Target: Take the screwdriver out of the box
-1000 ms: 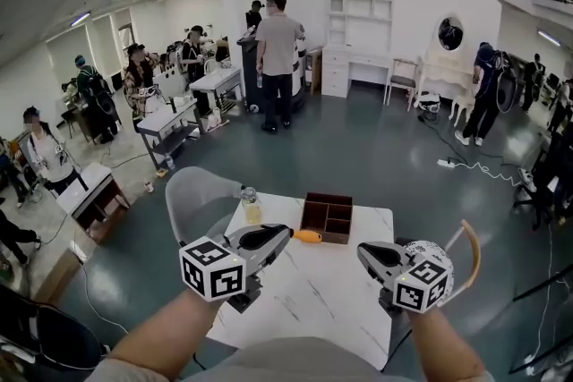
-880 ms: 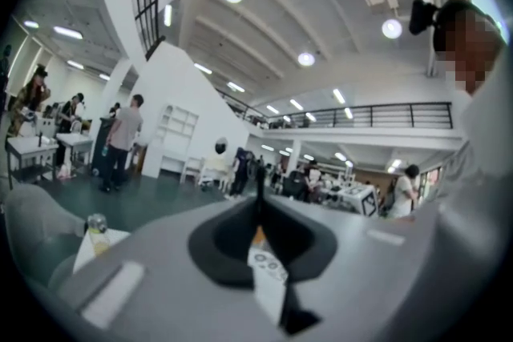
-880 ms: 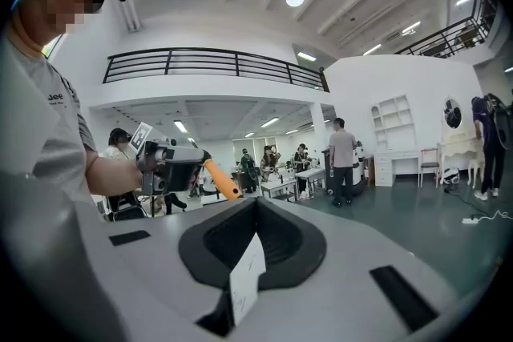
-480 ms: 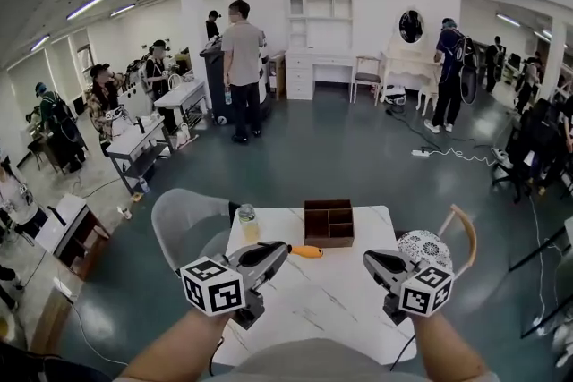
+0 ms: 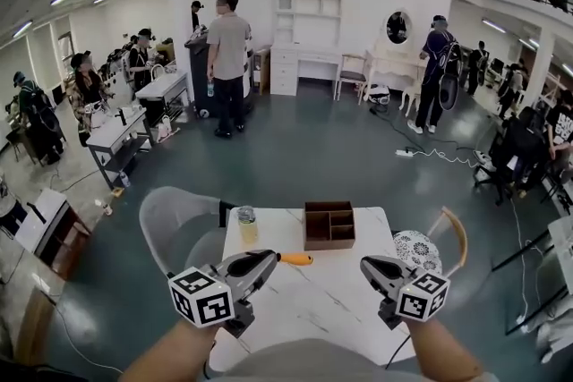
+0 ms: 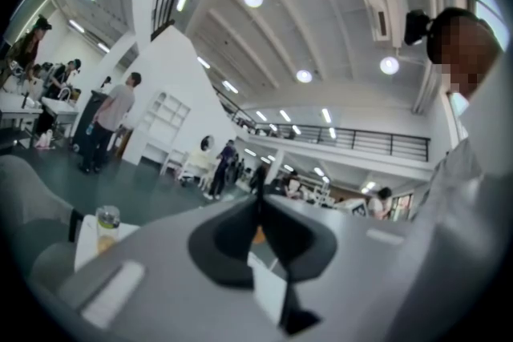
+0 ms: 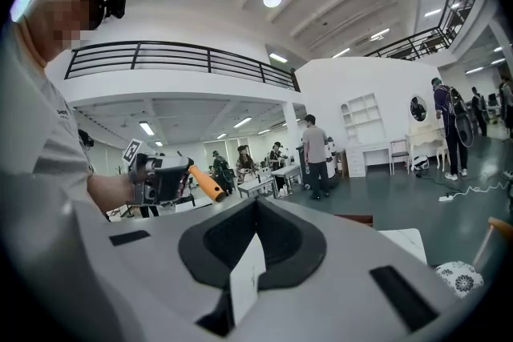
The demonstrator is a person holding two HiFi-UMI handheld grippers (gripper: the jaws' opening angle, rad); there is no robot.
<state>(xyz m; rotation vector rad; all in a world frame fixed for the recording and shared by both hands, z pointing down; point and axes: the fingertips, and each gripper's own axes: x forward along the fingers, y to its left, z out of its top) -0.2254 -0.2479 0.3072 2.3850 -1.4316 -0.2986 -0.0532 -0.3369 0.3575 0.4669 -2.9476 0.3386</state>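
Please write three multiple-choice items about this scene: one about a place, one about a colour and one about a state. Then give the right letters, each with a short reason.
1. Where is the screwdriver relative to the box?
A inside it; B outside it, in the left gripper; C under it.
2. The screwdriver's handle is:
A blue; B green; C orange.
3. The right gripper is:
A shut and empty; B wide open; C shut on the screwdriver.

1 B: the left gripper is shut on it, nearer the person than the box.
2 C: the head view shows an orange handle.
3 A: its jaws meet with nothing between them.
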